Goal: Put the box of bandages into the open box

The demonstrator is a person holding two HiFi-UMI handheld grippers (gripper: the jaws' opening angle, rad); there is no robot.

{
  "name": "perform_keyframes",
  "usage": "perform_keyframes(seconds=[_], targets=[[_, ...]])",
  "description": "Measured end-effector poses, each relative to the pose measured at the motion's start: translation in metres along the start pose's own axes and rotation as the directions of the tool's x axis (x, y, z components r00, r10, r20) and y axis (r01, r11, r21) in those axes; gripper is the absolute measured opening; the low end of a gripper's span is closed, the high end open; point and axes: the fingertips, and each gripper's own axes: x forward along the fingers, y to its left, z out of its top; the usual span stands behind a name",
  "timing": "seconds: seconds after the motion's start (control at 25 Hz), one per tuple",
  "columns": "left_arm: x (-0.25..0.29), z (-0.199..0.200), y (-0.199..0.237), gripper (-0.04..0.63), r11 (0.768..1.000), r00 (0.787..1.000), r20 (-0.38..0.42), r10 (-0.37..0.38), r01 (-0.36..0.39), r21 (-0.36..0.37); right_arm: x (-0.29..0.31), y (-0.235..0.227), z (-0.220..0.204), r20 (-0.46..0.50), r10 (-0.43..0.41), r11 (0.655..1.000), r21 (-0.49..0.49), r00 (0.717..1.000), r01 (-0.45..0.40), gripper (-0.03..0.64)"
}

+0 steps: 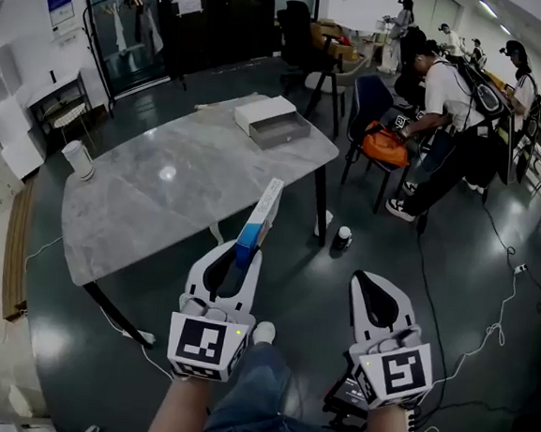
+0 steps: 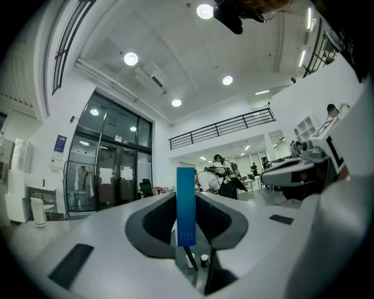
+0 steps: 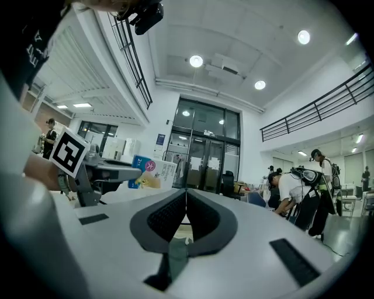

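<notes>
two grippers were held level. the left gripper (image 1: 240, 253) was clenched on the one box of bandages (image 1: 260, 217), which stood upright and edge-on between its jaws. the right gripper (image 1: 366, 283) was empty, jaws together. one open box (image 1: 273, 122) lay on the one table (image 1: 139, 208), well ahead of the left gripper

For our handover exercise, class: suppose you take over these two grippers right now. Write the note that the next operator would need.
Left gripper: shut on the bandage box, which is held on edge, sticking out forward by the table's near edge.
Right gripper: shut, empty, beside the left one.
Open box: at the table's far end.
Done: the bandage box is gripped and off the table.
Left: carry it across to the open box, set it inside, let go.
</notes>
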Motion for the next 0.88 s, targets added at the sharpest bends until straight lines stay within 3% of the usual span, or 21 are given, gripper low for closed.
perform_keyframes(seconds=[0.28, 0.48, 0.88], targets=[[0.108, -0.002, 0.037, 0.101, 0.999, 0.999, 0.004, -0.037, 0.037, -0.012, 0.091, -0.054, 0.006, 0.018, -0.036, 0.999, 0.022, 0.999, 0.036, 0.026], [0.177, -0.007, 0.072, 0.101, 0.999, 0.999, -0.024, -0.049, 0.05, 0.016, 0.161, -0.088, 0.0, -0.022, -0.025, 0.999, 0.02, 0.999, 0.026, 0.026], [0.269, -0.017, 0.147, 0.101, 0.998, 0.999, -0.03, -0.037, 0.036, -0.044, 0.274, -0.119, 0.004, -0.033, -0.032, 0.999, 0.04, 0.999, 0.034, 0.026]])
